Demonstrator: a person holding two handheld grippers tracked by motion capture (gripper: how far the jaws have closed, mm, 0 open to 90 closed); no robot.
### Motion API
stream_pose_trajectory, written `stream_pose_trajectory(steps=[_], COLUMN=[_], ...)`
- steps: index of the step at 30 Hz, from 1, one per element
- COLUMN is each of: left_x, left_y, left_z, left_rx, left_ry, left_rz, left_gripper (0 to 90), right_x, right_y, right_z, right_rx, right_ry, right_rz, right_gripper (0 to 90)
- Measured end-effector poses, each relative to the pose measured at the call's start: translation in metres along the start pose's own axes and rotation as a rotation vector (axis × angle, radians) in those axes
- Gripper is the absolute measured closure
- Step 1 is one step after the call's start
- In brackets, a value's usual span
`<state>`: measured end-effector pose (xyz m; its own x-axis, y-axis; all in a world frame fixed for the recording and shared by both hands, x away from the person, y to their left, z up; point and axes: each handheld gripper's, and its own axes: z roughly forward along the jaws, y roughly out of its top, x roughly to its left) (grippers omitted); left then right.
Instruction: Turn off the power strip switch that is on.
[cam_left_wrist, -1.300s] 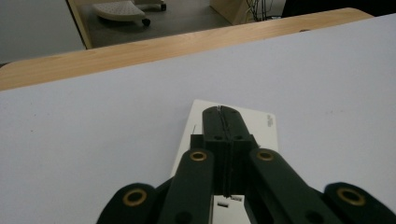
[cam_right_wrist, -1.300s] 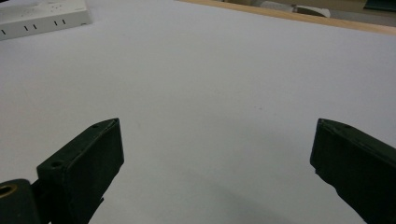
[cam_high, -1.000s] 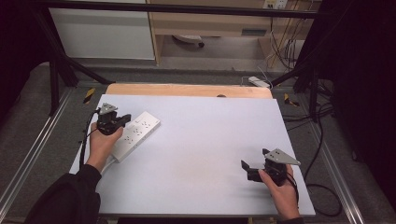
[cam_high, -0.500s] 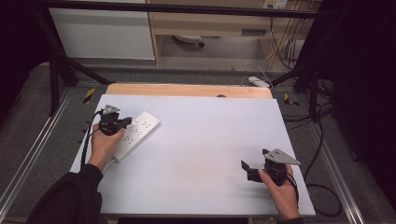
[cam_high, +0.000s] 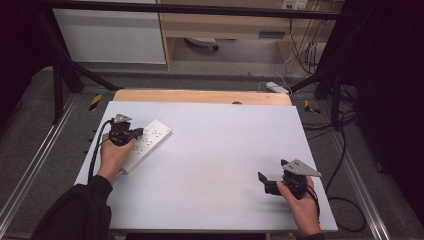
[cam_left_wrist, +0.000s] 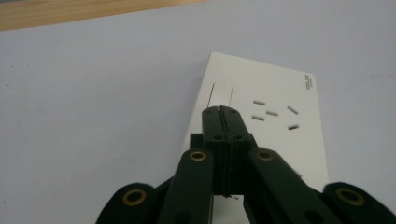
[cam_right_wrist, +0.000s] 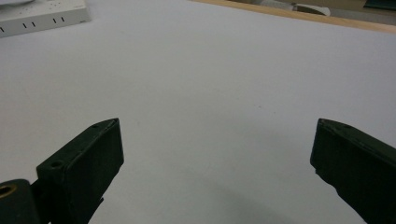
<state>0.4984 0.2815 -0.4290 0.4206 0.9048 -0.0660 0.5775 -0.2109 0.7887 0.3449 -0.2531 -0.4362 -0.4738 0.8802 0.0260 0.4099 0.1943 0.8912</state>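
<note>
Since the left gripper hovers pinched together over the strip's switch at frame centre, a slanted poke probably just shoves it sideways.

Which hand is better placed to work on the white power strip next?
Left. The left gripper, its jaws shut, is right over the power strip; the right gripper sits open across the table.

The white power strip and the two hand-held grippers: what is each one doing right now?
Power strip: lying flat on the table, nothing plugged in.
Left hand-held gripper: jaws shut, tips above the strip, holding nothing.
Right hand-held gripper: jaws wide open, empty, over bare table.
</note>
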Motion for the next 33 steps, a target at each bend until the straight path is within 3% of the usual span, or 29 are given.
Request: stream_pose_trajectory(steps=[33], left_x=[0.0000], left_y=[-0.0006], left_z=[0.0029], left_rx=[0.004], left_ry=[0.008], left_rz=[0.004], left_gripper=[90.0], right_x=[-0.0001], right_y=[0.0002], right_z=[0.0004], right_rx=[-0.002], right_ry=[0.004], right_rz=[0.001], right_gripper=[3.0])
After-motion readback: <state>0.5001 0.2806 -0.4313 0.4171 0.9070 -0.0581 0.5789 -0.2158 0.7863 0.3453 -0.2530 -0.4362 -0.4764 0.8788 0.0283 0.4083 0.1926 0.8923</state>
